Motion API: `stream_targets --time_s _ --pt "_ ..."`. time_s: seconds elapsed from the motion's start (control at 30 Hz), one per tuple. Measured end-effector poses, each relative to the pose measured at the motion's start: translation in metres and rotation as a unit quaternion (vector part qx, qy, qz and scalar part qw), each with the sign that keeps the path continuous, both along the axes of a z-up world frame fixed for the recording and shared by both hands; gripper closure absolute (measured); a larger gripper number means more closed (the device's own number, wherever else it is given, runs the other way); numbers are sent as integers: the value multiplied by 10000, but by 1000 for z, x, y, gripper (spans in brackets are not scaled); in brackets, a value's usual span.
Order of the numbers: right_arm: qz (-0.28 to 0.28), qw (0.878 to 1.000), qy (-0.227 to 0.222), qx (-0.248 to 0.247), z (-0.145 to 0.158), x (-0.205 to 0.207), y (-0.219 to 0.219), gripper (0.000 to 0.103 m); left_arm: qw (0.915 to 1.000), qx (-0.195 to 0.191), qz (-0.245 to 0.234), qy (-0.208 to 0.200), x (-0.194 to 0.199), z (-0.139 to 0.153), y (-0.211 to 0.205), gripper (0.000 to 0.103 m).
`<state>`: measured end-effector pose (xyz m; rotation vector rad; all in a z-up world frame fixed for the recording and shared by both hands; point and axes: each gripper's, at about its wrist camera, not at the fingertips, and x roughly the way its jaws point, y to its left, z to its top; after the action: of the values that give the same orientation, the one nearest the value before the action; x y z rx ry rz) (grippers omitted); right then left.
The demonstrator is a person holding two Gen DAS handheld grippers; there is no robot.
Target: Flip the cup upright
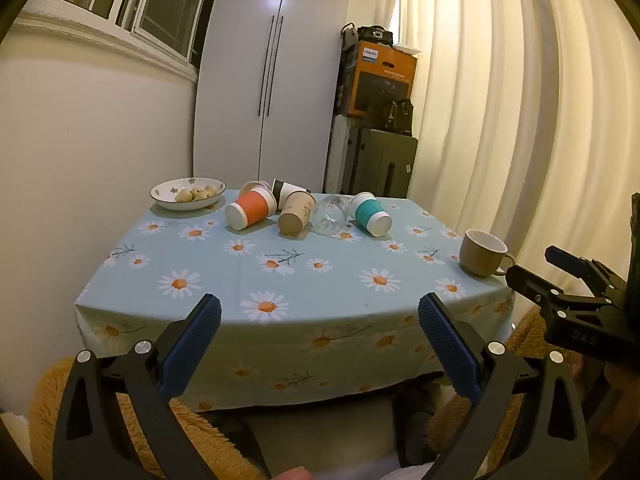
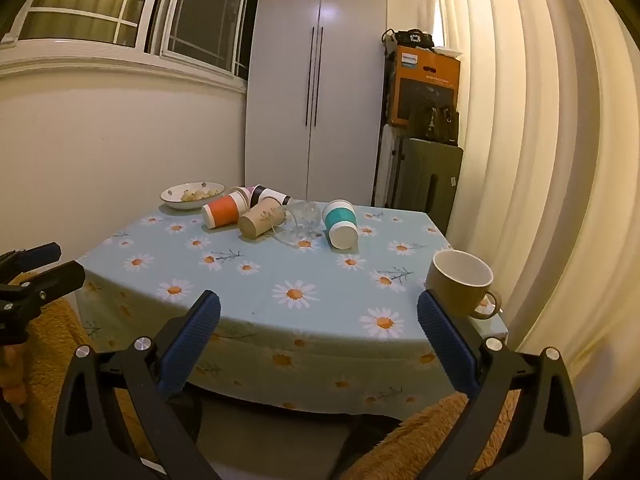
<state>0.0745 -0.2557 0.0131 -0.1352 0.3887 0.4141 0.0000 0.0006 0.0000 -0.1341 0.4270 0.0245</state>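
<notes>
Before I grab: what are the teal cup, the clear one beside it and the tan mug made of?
Teal cup: looks like paper, matte teal sleeve, white rim. Clear glass: see-through with bright glints, glass or hard plastic. Tan mug: likely glazed ceramic, thick wall, white inside, loop handle.

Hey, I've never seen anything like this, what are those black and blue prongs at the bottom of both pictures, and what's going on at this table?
Those prongs are hand-held grippers, one in each of a person's hands, each with a camera looking along its two fingers. One picture comes from the left gripper, the other from the right gripper. Both are open and hold nothing.

On the daisy tablecloth several cups lie tipped over: an orange cup, a brown paper cup, a clear glass and a teal cup, with more behind. A tan mug stands upright near the right edge, and a bowl of food sits at the back left.
</notes>
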Motion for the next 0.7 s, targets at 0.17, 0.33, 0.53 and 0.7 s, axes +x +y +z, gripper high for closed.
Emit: stream_targets --time_s 0.17,0.33,0.53,0.7 --pt "-36 10000 16 -24 2 2 -1 5 10000 20 -3 0 -1 0 1 7" --pt "-44 10000 36 -52 -1 3 2 5 10000 43 -6 -2 -1 1 0 7" --pt "-31 10000 34 -35 -2 2 2 5 10000 55 -6 11 0 0 -1 7" --pt "-42 10000 38 -36 -2 3 0 5 10000 58 -9 9 0 0 -1 7"
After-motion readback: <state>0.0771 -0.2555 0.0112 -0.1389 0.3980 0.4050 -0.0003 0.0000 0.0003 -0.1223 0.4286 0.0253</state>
